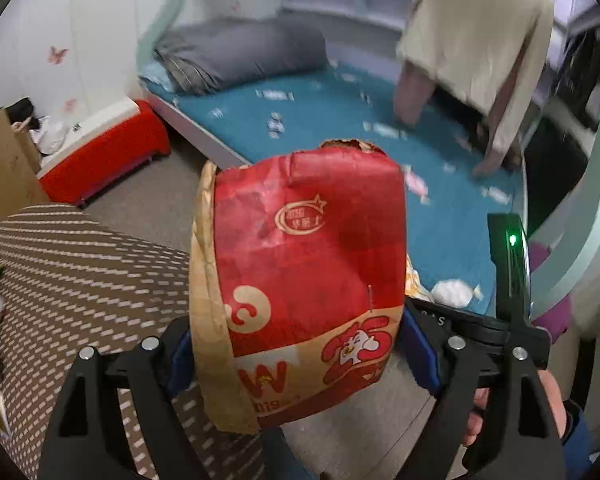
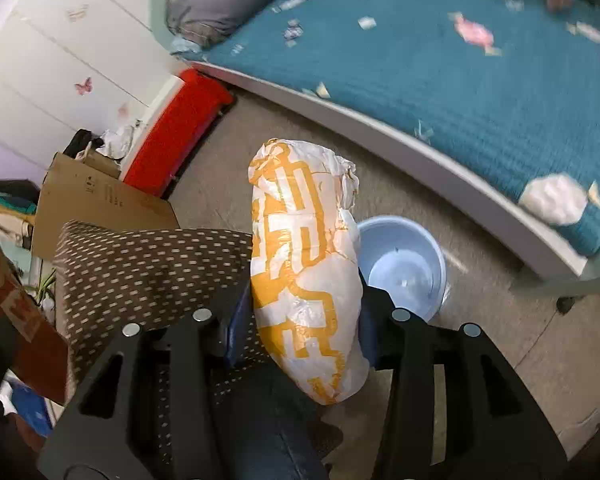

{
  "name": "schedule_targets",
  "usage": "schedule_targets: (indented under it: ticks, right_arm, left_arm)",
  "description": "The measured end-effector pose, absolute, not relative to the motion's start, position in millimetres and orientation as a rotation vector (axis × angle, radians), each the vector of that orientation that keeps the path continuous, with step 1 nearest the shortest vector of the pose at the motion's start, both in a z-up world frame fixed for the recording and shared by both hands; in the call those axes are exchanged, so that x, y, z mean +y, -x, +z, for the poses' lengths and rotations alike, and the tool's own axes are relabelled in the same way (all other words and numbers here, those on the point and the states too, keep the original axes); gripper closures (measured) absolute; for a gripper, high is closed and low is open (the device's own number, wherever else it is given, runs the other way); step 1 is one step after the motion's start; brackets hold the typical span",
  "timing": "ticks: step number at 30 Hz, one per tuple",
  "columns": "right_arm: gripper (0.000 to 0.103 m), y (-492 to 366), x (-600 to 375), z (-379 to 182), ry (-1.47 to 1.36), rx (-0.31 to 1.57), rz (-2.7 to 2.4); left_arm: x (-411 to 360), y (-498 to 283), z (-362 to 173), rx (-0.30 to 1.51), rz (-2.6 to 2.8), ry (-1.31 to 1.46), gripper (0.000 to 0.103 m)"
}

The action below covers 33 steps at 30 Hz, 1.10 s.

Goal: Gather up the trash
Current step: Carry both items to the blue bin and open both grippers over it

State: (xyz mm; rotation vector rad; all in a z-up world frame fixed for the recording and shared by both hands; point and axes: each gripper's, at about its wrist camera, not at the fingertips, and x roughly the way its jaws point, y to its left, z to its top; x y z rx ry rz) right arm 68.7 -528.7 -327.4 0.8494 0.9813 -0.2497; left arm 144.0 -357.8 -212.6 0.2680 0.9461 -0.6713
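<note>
Above the floor, both grippers angled down: left gripper (image 1: 300,356) fingers clamping red paper bag (image 1: 300,280), right gripper (image 2: 300,328) seemingly gripping white-orange wrapper (image 2: 304,272).

Right gripper (image 2: 306,332): black, blue pads pressed on both sides of a white bag with orange pattern (image 2: 304,272), held upright. Light blue bin (image 2: 410,264): on the floor just behind the bag, open. Bed with teal cover (image 2: 460,80): scattered wrappers, one white crumpled wad (image 2: 554,198) near its edge. Brown dotted cushion (image 2: 152,272): left of the bag.
</note>
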Motion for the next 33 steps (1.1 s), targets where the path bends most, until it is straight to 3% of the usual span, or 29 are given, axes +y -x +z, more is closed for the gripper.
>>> schedule_targets:
  ticks: [5,7,9,12,18,24,33]
  right_arm:
    - [0.055,-85.3,-541.5,-378.7,-0.922,1.065,-0.243]
    - [0.044,-89.4,-544.9,-393.6,-0.937,1.077,-0.247]
    - [0.027,-90.9,-550.6,-403.8,-0.965,1.072,-0.247]
    - [0.021,-82.7,-562.3,-408.4,-1.02,1.05,-0.297]
    - [0.018,-46.4,-578.2,-370.9,-1.026,0.919,-0.366]
    - [0.011,-33.2,-579.3,-338.4,-0.991,0.849,-0.374]
    - [0.006,-19.8,-568.8,-309.2,-0.915,0.763,-0.406]
  left_arm:
    - [-386.1,-162.9,-246.8,1.031,-0.658,-0.315,0.021]
    - [-397.1,-168.9,-257.8,1.048,-0.652,-0.341,0.021]
    - [-404.4,-171.6,-265.5,1.062,-0.65,-0.356,0.021]
    - [-414.5,-177.9,-281.3,1.091,-0.648,-0.385,0.021]
    - [-430.7,-184.1,-314.6,1.178,-0.663,-0.414,0.02]
    - [-438.8,-192.1,-329.2,1.226,-0.655,-0.439,0.01]
    - [-422.7,-179.1,-295.7,1.132,-0.669,-0.397,0.01]
